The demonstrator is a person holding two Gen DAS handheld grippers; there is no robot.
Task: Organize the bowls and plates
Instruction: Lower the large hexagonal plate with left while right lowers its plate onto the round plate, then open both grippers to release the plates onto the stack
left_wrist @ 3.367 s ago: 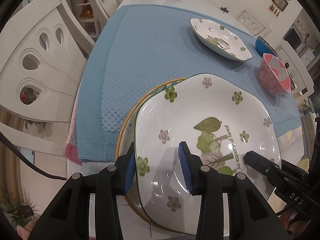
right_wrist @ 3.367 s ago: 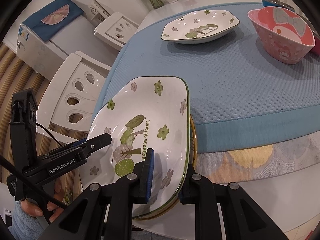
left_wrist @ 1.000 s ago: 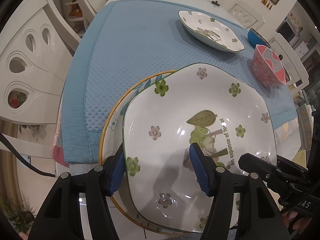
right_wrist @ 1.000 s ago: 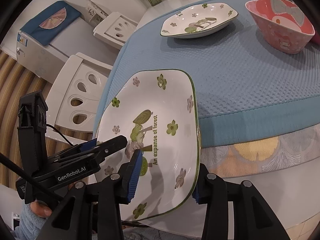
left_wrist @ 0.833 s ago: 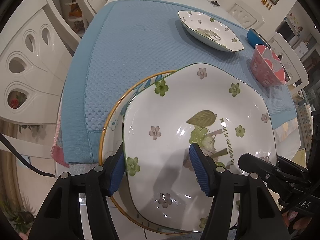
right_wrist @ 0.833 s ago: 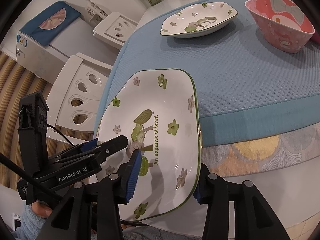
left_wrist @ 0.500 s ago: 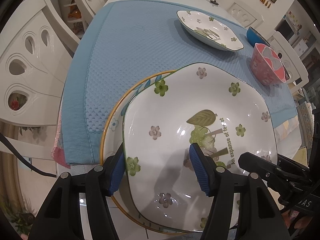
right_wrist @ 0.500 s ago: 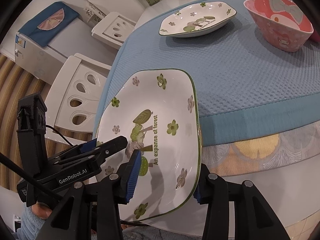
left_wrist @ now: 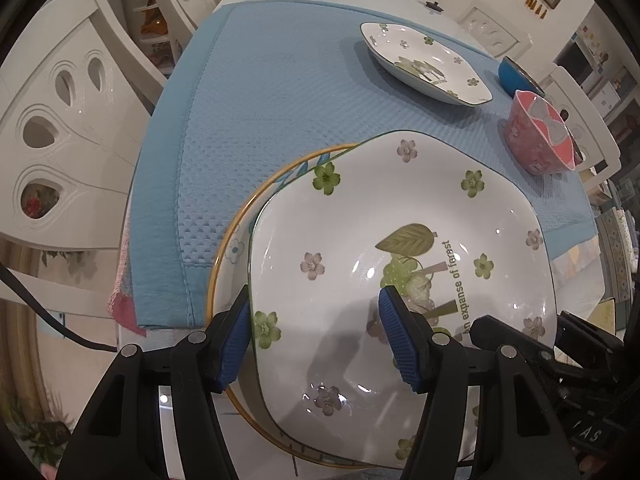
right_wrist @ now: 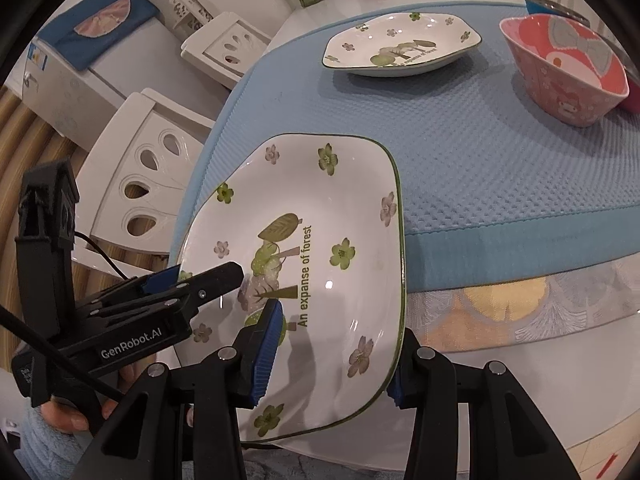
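Letting go of the flowered plate, now resting on the yellow-rimmed one.

The left gripper (left_wrist: 316, 338) and right gripper (right_wrist: 332, 354) are both standing wider than 3.4 s ago, each straddling the flowered plate (left_wrist: 400, 248) without pinching it, though whether a pad is brushing the rim is hard to tell. The plate is sitting on the yellow-rimmed plate (left_wrist: 240, 240) at the table's near edge, partly on the blue cloth (left_wrist: 256, 96). This stacking step looks finished; a second flowered plate (left_wrist: 424, 60) and pink bowl (left_wrist: 536, 140) are waiting farther back.
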